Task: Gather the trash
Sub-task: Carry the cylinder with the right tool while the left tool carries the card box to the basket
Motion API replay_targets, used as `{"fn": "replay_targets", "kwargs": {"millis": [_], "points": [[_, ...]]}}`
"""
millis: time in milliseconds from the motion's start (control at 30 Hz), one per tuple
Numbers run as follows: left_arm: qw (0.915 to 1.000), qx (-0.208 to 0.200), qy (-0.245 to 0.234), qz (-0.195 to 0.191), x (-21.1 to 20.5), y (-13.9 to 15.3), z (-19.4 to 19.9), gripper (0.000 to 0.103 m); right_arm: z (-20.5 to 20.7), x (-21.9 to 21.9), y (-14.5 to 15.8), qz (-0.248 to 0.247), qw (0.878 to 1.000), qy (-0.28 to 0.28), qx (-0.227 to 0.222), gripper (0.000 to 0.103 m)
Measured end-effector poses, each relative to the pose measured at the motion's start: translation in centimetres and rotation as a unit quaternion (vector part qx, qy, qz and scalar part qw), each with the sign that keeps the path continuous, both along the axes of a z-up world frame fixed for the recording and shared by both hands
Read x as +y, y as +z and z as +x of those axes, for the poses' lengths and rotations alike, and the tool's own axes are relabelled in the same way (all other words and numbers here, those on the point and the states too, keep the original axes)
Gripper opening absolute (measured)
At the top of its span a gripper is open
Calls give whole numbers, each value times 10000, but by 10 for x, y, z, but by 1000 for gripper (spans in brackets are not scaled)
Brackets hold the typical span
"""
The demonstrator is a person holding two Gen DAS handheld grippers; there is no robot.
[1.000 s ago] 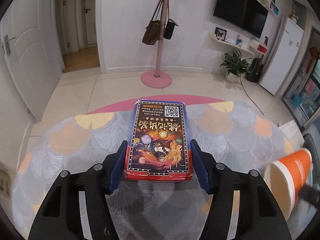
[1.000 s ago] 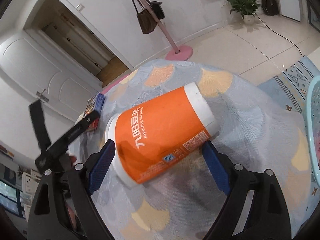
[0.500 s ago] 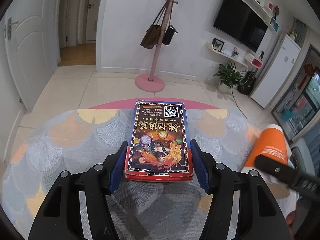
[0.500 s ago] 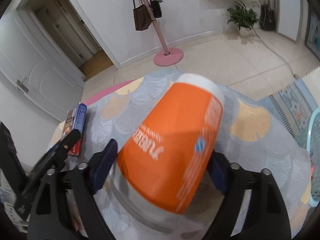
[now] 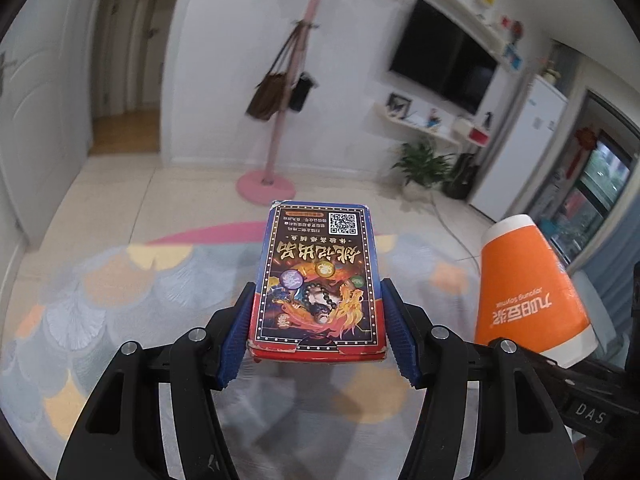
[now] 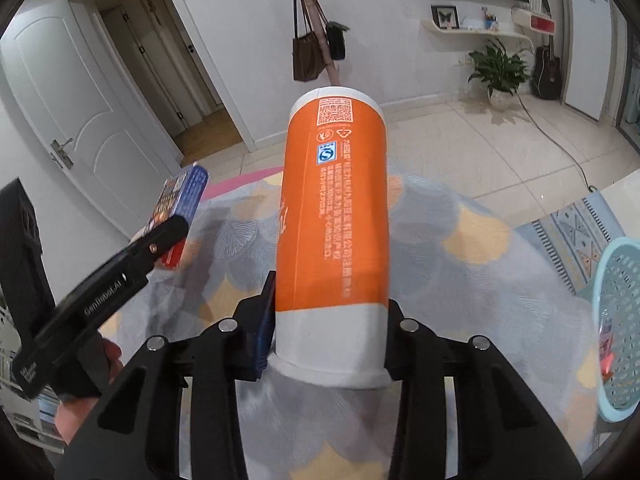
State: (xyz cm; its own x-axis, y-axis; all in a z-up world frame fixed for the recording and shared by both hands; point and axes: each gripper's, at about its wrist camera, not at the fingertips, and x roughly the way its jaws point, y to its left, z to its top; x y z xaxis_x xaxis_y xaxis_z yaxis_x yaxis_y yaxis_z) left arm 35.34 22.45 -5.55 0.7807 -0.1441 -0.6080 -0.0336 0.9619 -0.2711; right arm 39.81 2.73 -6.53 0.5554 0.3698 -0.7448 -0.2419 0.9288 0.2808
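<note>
— What does the left gripper [image 5: 318, 332] have?

— Its jaws are clenched on a flat card box [image 5: 318, 280], printed face up, held above the patterned counter [image 5: 120, 292].

— And the right gripper [image 6: 330, 336]?

— Its jaws grasp an orange paper cup [image 6: 334, 216] by its white rim end, the base pointing far toward the coat stand [image 6: 316, 28].

— Anything nearby?

— A light-blue mesh basket [image 6: 618, 320] sits at the right, beyond the counter's edge.

a home living room is shown: a wall-mounted television [image 5: 444, 62], a pink coat stand [image 5: 280, 128] hung with bags, a potted plant [image 6: 498, 70], a guitar [image 6: 546, 68], white panelled doors [image 6: 80, 120], tiled flooring and floating shelves.
</note>
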Motion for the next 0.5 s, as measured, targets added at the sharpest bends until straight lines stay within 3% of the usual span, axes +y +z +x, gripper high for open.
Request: {"fn": "replay_targets", "kwargs": {"millis": [267,500], "points": [[9962,-435,-749,74,-72,35,-21,58,-31,-64,34,-54,9986,-295,-445,35],[9874,-618,-1442,220,-159,52,-34,58,-51,-144,51,-173,9954,-761,-550,35]]}}
